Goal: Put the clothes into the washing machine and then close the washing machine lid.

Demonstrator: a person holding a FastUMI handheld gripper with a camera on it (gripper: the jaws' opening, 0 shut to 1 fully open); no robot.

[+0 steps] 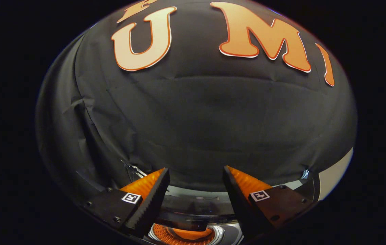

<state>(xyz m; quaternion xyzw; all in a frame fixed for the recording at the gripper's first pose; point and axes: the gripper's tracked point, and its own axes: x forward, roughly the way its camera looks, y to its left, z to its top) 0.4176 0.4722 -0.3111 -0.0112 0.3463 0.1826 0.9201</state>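
Note:
My gripper is open, its two fingers spread wide with nothing between them, and it points at the black cloth wall. Low between the fingers is the top of the washing machine: a dark glossy band that looks like its lid. Below the band a silver ring surrounds an orange ribbed surface. I cannot tell whether that orange is the drum, a garment or a reflection. The machine lies under the fingers and most of it is hidden by them.
The cloth wall hangs close ahead and curves round to the left. A pale strip shows past the cloth's lower right edge. Small metal clips hold the cloth near both fingers.

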